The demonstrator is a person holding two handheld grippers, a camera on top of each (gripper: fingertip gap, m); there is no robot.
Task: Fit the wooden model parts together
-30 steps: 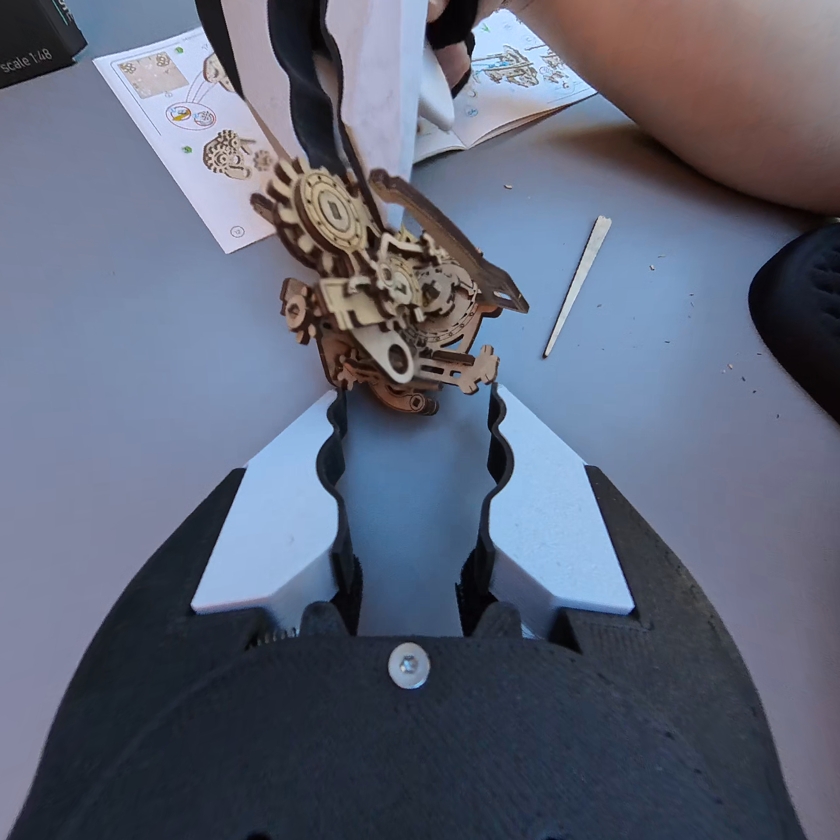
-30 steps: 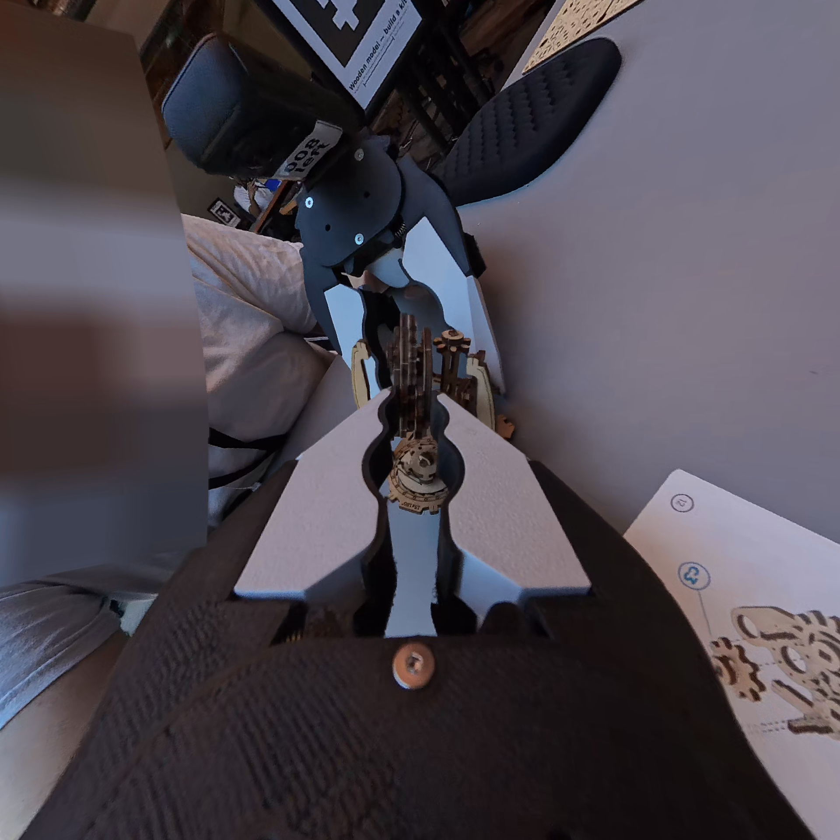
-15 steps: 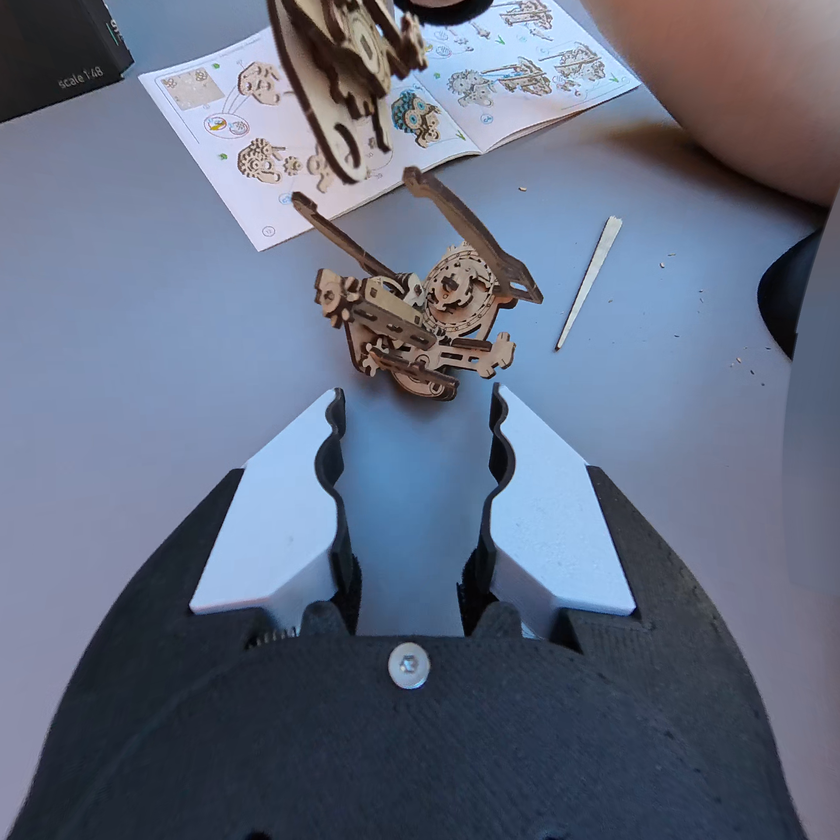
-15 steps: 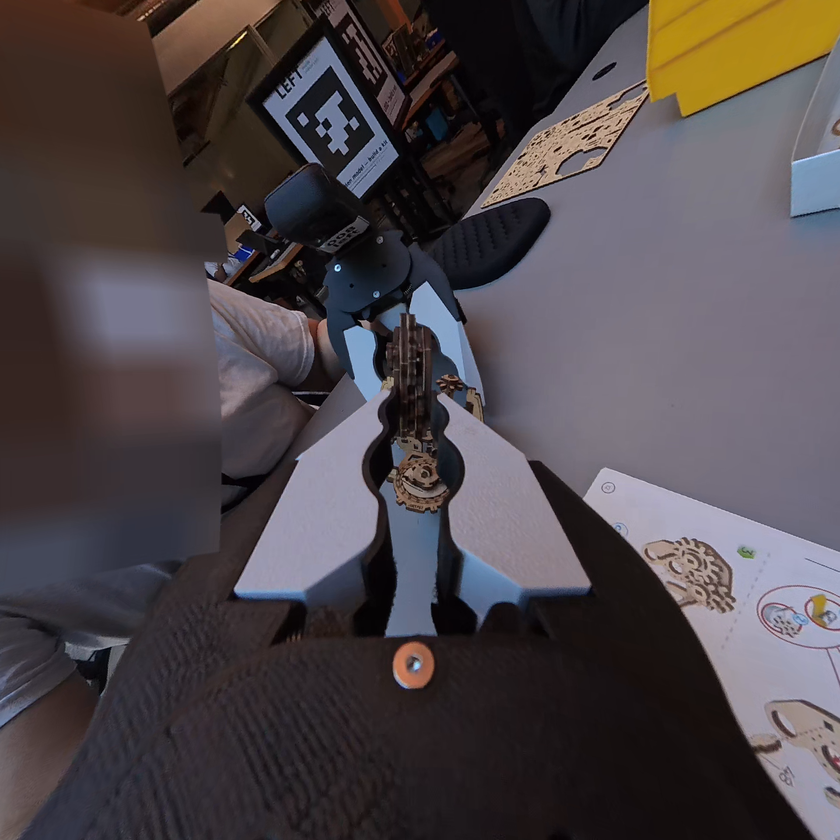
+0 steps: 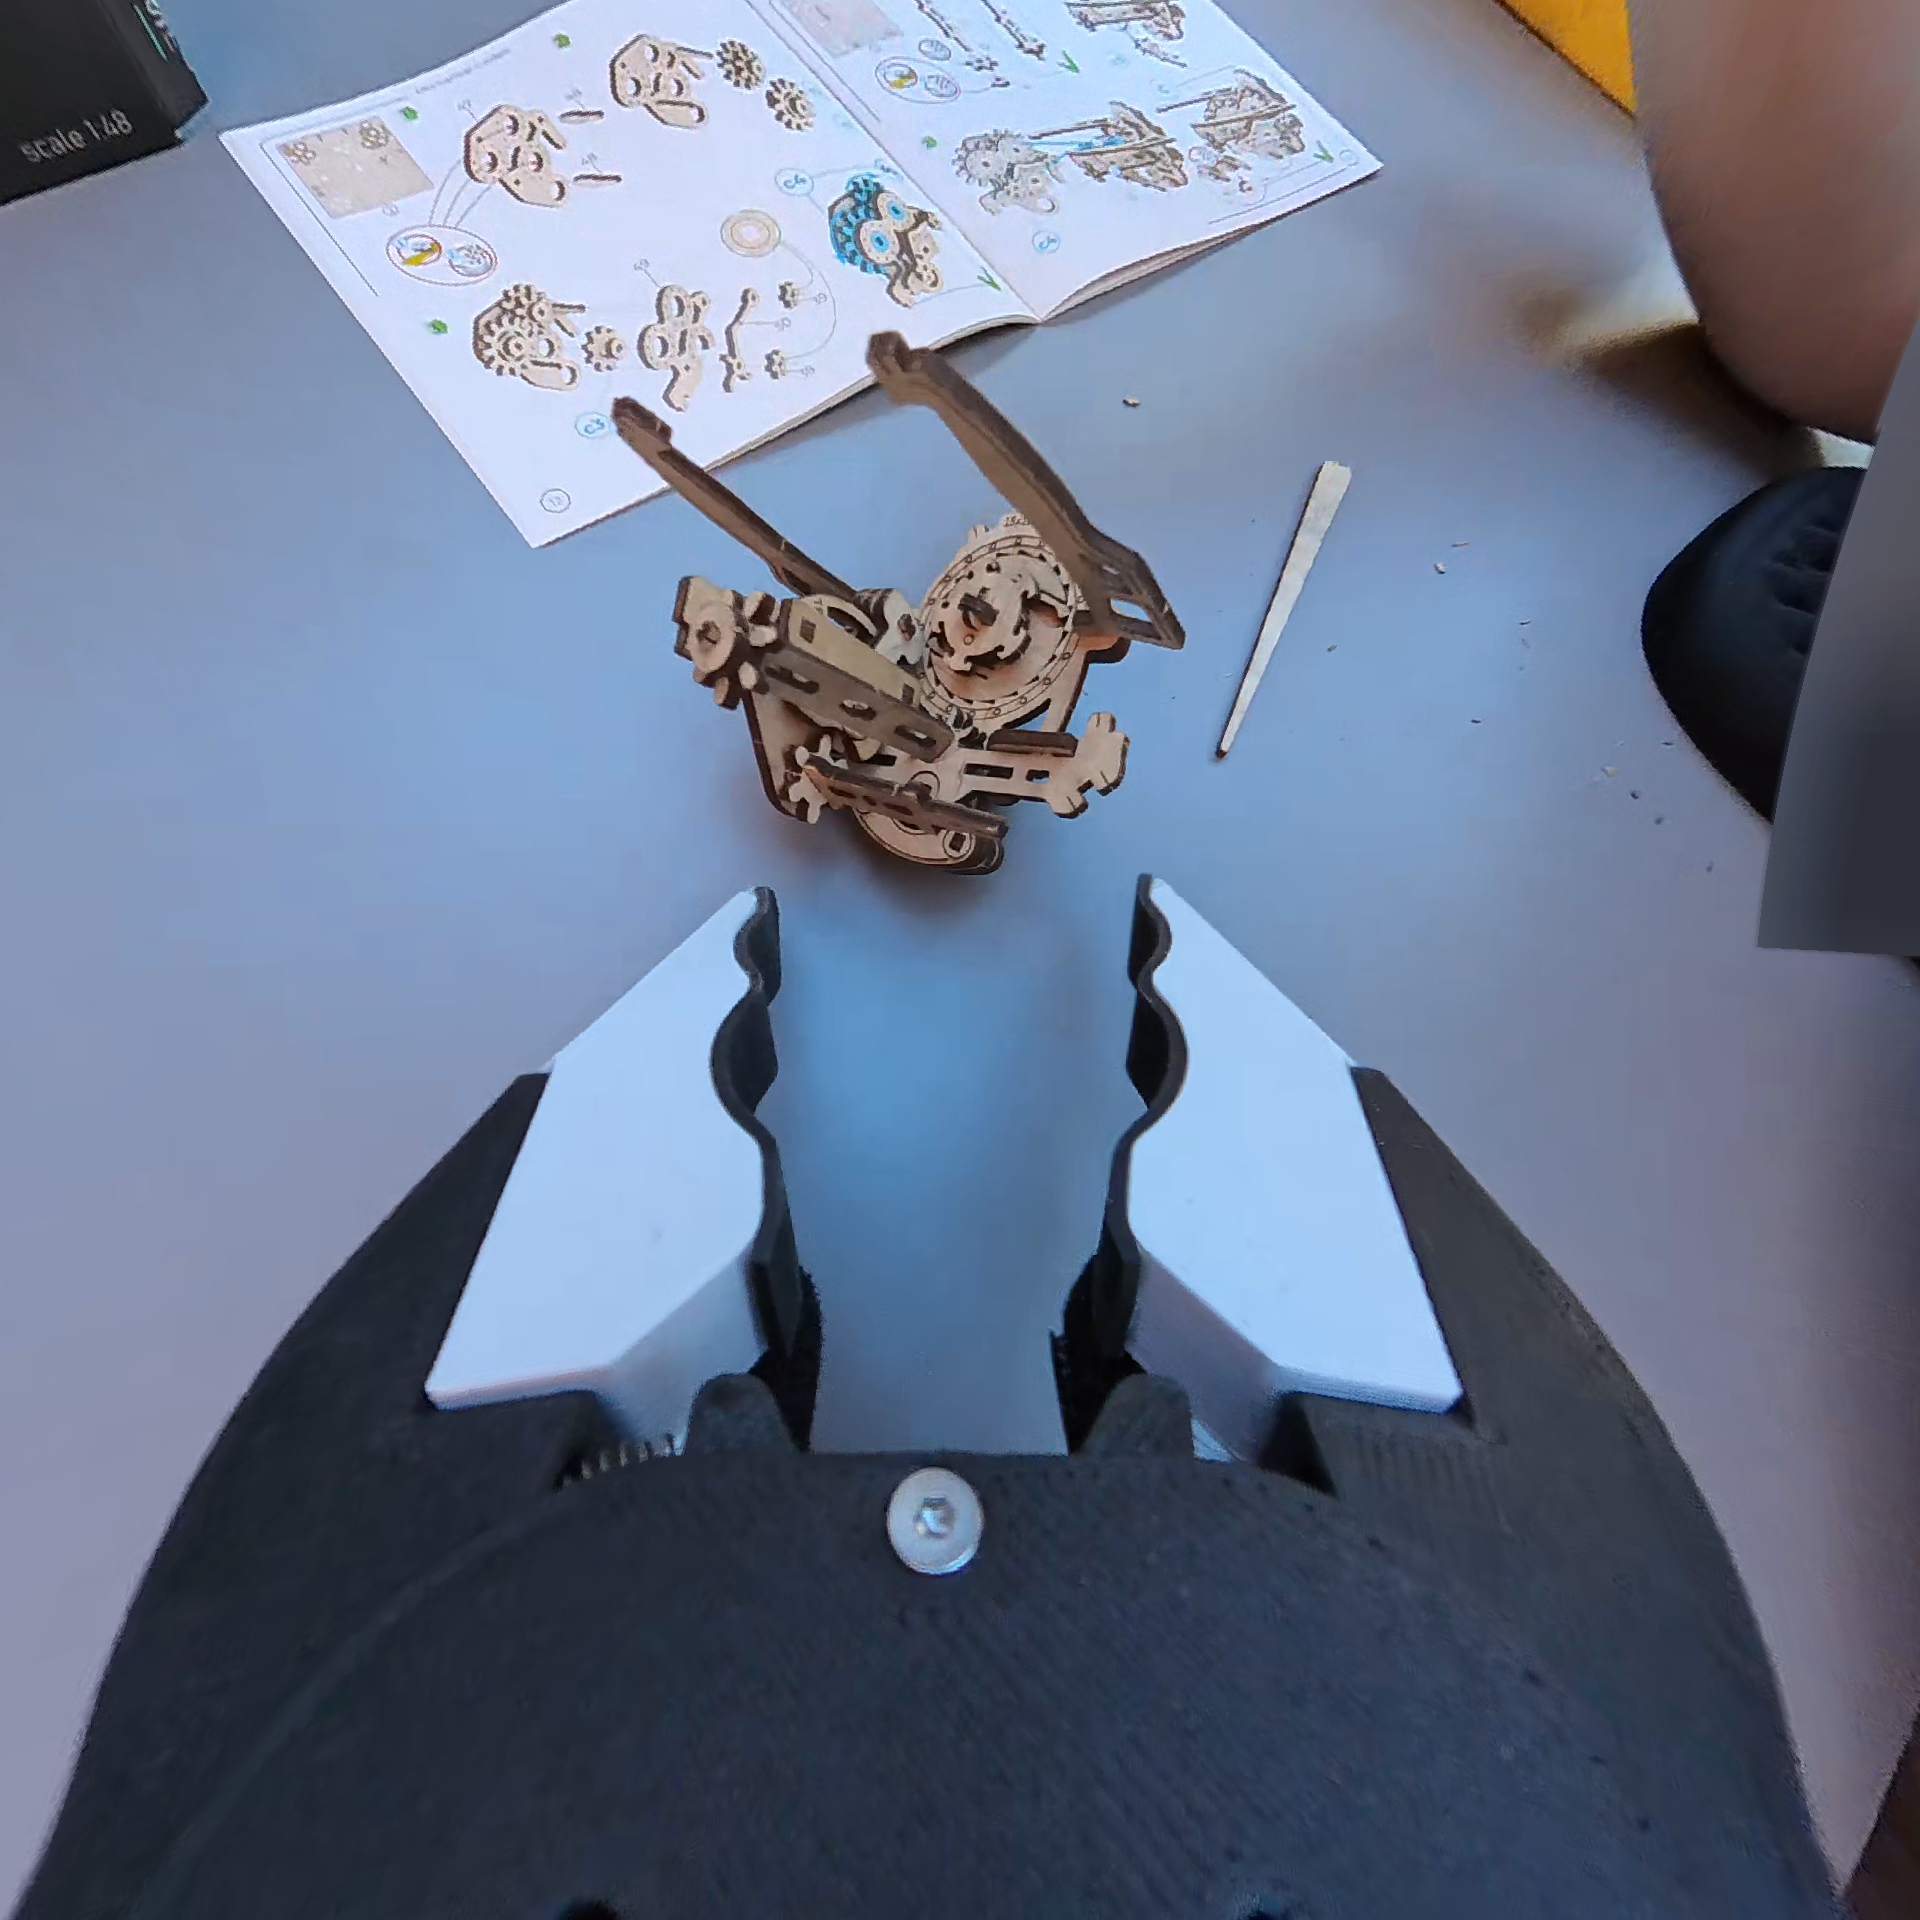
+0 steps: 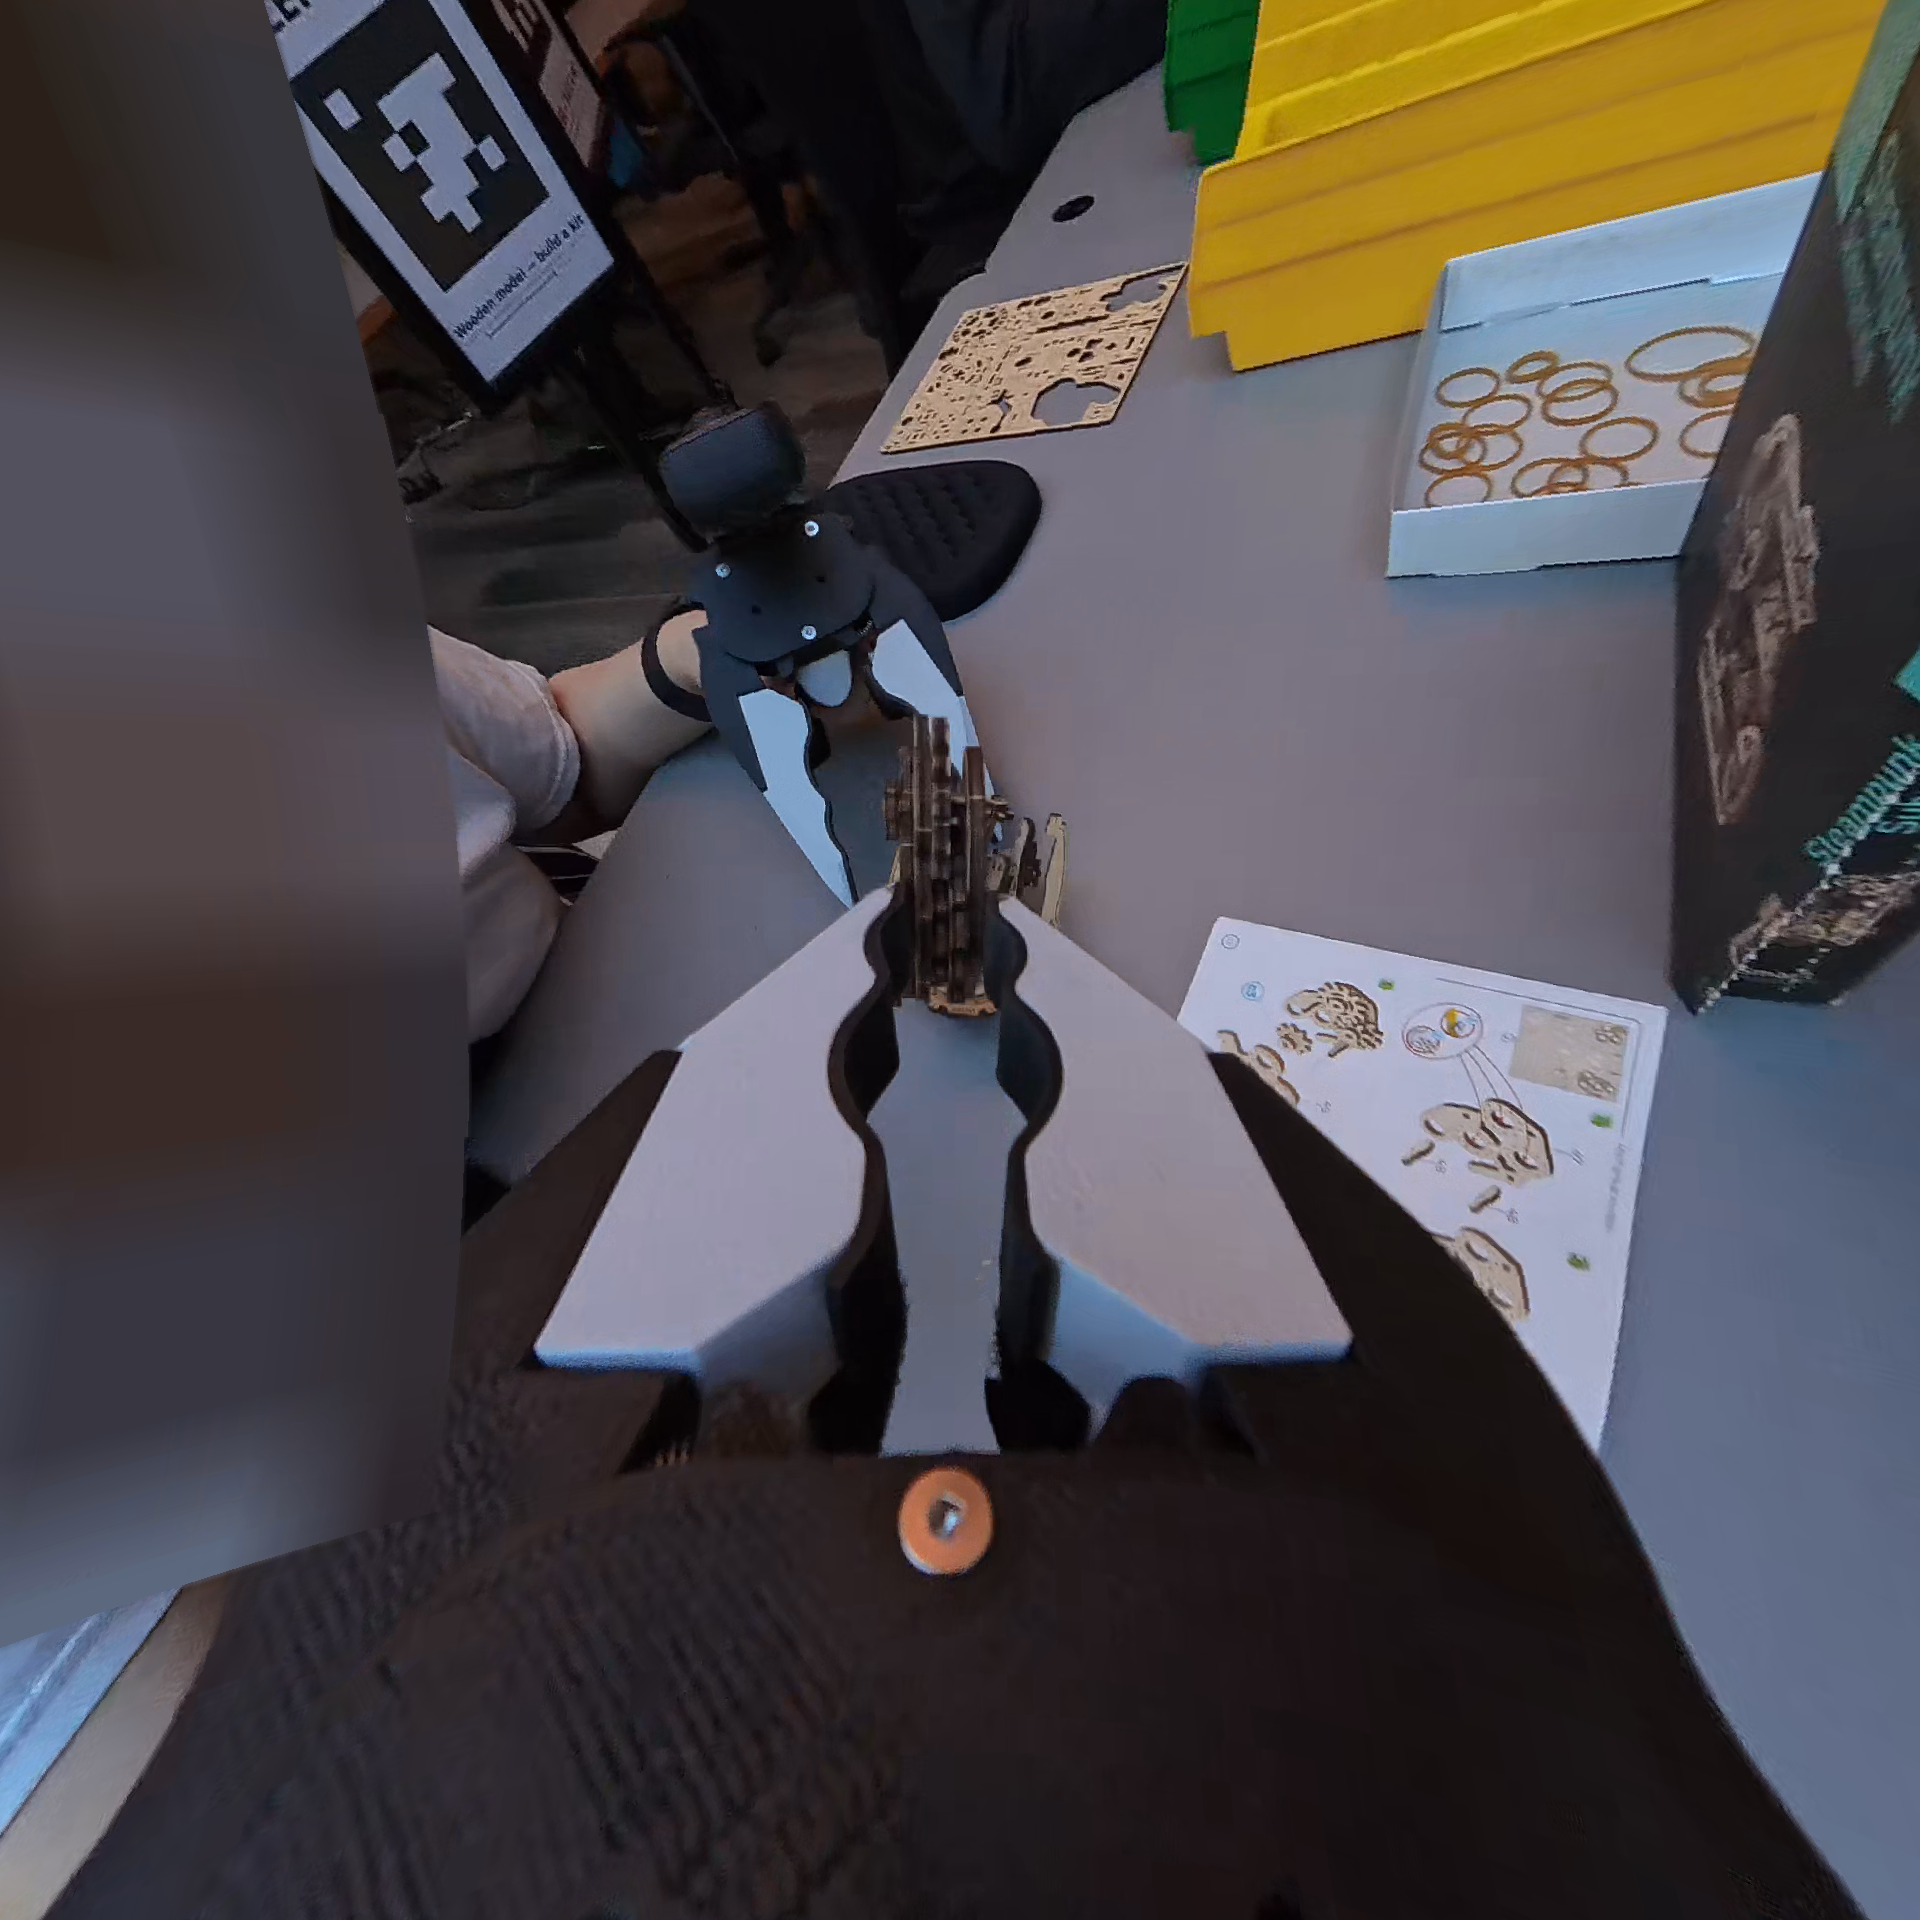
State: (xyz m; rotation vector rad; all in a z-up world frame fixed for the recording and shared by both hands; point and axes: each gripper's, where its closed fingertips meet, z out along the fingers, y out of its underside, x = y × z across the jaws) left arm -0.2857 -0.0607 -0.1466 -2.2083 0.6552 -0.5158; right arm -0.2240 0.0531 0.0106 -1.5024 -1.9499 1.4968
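Observation:
A wooden model base [image 5: 914, 686] with gears and two dark arms sticking up rests on the grey table [image 5: 312, 779], just beyond my left gripper [image 5: 951, 899]. The left gripper is open and empty, a short way from the base. My right gripper [image 6: 945, 914] is shut on a wooden gear stack [image 6: 940, 831], held edge-on between its tips above the table. In the right wrist view, part of the base [image 6: 1047, 862] shows behind the gear stack, with a left gripper finger [image 6: 795, 758] beyond it.
An open instruction booklet [image 5: 727, 208] lies beyond the base. A thin wooden stick [image 5: 1283, 613] and a black wrist pad [image 5: 1745, 623] lie to the right. The right wrist view shows a wooden parts sheet [image 6: 1039, 364], yellow bins [image 6: 1455, 156], a white tray [image 6: 1538, 545] of rubber bands and a black box [image 6: 1808, 623]. Spacing between my two grippers at the tips: around 20 cm.
My right gripper has lifted the gear stack off the base and carried it up and away, out of the left wrist view. The base stays on the table. The left gripper stays open.

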